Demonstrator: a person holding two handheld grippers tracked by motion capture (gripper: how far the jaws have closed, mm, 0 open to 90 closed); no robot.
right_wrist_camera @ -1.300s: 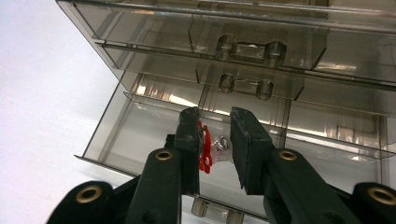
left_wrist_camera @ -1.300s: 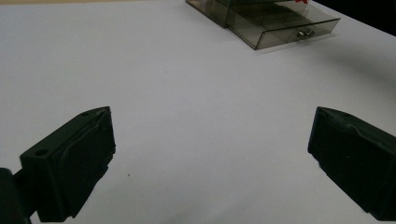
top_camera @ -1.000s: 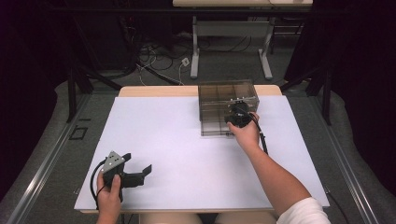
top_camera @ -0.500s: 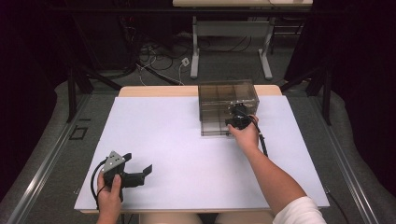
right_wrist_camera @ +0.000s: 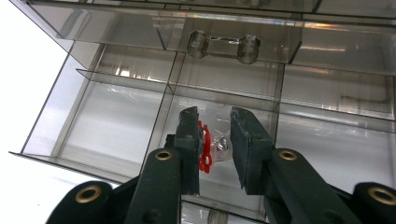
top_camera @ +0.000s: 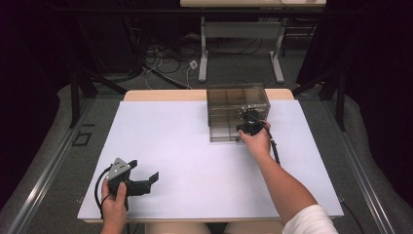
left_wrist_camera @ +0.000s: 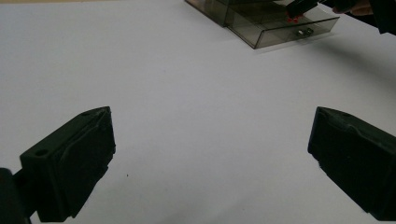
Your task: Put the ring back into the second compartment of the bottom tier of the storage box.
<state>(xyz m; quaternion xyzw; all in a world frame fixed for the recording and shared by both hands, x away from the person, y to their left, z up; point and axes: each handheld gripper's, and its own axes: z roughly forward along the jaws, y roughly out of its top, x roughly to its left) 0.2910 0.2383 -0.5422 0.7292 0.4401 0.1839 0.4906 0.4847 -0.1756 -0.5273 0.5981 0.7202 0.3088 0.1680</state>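
Observation:
A smoky clear plastic drawer box (top_camera: 237,100) stands at the far right of the white table top, with its lower drawer (right_wrist_camera: 116,135) pulled out. My right gripper (right_wrist_camera: 215,135) reaches into the drawer's middle compartment, shut on a small red and clear piece (right_wrist_camera: 211,150). From above, the right gripper (top_camera: 248,127) sits at the drawer's front. The left gripper view catches the drawer (left_wrist_camera: 280,28) and the red piece (left_wrist_camera: 293,19) far off. My left gripper (top_camera: 145,170) rests low near the front left, jaws wide open (left_wrist_camera: 210,158) over bare table.
The white table top (top_camera: 185,146) spreads wide between the two hands. An upper drawer with a clear handle (right_wrist_camera: 223,45) is closed above the open one. Beyond the table are a dark floor, cables and a desk frame (top_camera: 238,44).

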